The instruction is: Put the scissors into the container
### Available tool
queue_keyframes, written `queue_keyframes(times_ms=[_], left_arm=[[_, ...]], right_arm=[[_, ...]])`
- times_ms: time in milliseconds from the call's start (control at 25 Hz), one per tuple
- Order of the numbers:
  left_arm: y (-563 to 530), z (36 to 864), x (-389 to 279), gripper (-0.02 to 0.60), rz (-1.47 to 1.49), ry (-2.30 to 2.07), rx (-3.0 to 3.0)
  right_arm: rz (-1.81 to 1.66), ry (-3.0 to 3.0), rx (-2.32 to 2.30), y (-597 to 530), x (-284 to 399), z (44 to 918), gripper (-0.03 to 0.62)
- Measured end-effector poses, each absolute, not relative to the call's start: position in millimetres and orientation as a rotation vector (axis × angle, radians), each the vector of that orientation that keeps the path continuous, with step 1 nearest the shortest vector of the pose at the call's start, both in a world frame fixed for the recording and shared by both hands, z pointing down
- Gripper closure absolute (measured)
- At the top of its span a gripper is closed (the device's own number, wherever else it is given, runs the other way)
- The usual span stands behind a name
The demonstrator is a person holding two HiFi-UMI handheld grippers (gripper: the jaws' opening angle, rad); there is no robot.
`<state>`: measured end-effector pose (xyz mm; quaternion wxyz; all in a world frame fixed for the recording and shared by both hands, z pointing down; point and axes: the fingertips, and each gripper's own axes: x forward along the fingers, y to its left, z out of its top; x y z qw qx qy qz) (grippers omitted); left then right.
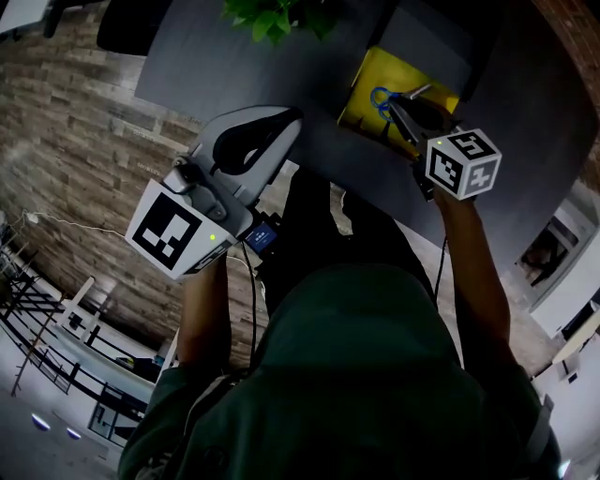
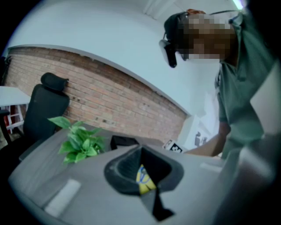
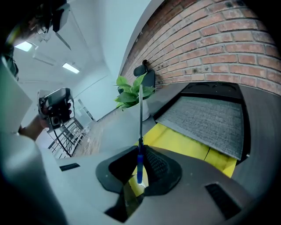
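Observation:
The scissors [image 1: 382, 99] have blue handles and a thin metal blade. My right gripper [image 1: 405, 111] is shut on them and holds them just above the yellow container [image 1: 373, 67] on the dark table. In the right gripper view the blue part of the scissors [image 3: 139, 163] sits between the jaws of the right gripper [image 3: 139, 166], the blade points up and away, and the yellow container [image 3: 189, 146] lies directly below. My left gripper [image 1: 248, 145] hangs to the left, away from the container. In its own view the left gripper [image 2: 141, 169] has its jaws together and holds nothing.
A green potted plant [image 1: 272, 17] stands at the far side of the grey table [image 1: 187, 66]. A grey textured mat [image 3: 210, 116] lies beside the container. A black office chair [image 2: 44, 101] and a brick wall are behind the table.

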<state>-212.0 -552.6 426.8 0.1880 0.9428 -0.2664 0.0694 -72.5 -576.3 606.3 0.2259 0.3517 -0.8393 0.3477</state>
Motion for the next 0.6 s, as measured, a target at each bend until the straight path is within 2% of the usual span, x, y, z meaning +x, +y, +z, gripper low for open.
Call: queue_keyframes(times_ms=[600], left_arm=[[-557,447,-213,0.581,0.192,-0.732,2.616]], right_arm=[[1.096,-2.256,0.961,-576,-73,633,0.553]])
